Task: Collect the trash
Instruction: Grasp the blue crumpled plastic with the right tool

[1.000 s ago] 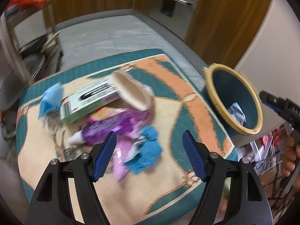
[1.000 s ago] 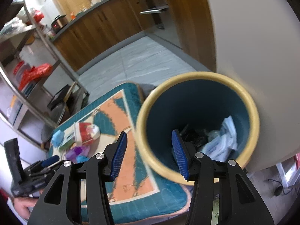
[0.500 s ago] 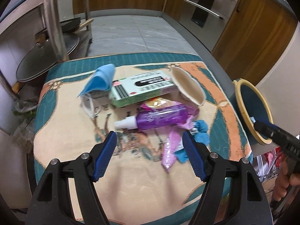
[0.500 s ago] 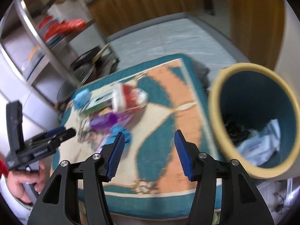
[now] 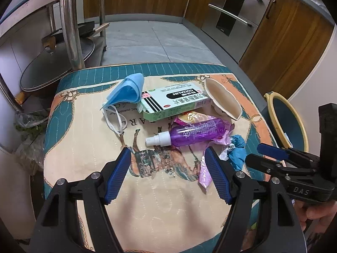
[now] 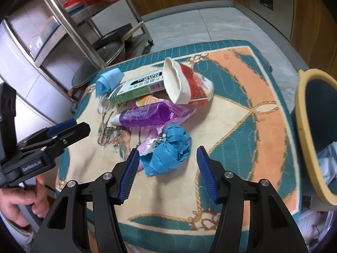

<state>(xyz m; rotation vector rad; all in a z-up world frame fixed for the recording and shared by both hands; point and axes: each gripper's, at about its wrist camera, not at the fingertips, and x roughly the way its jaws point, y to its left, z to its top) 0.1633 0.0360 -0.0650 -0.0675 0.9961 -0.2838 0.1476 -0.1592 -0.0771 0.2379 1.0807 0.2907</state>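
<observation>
Trash lies on a patterned table cloth (image 5: 88, 147): a blue face mask (image 5: 126, 91), a green-white box (image 5: 174, 101), a crushed paper cup (image 5: 223, 102), a purple spray bottle (image 5: 189, 133), a pink wrapper (image 5: 205, 175) and a crumpled blue wad (image 6: 170, 149). My left gripper (image 5: 167, 172) is open and empty, just short of the bottle. My right gripper (image 6: 167, 169) is open and empty, with the blue wad just ahead of its jaws. A blue bin with a yellow rim (image 6: 301, 126) stands at the table's right edge with paper inside.
A steel rack (image 6: 69, 27) with pans and lids (image 5: 56, 67) stands beyond the table's far left. Wooden cabinets and an oven (image 5: 231, 6) line the far side across a grey floor. A white wall is behind the bin.
The right gripper swung from over the bin leftward to the blue wad. The left gripper pulled back and turned left, so the whole pile now shows ahead of it.
</observation>
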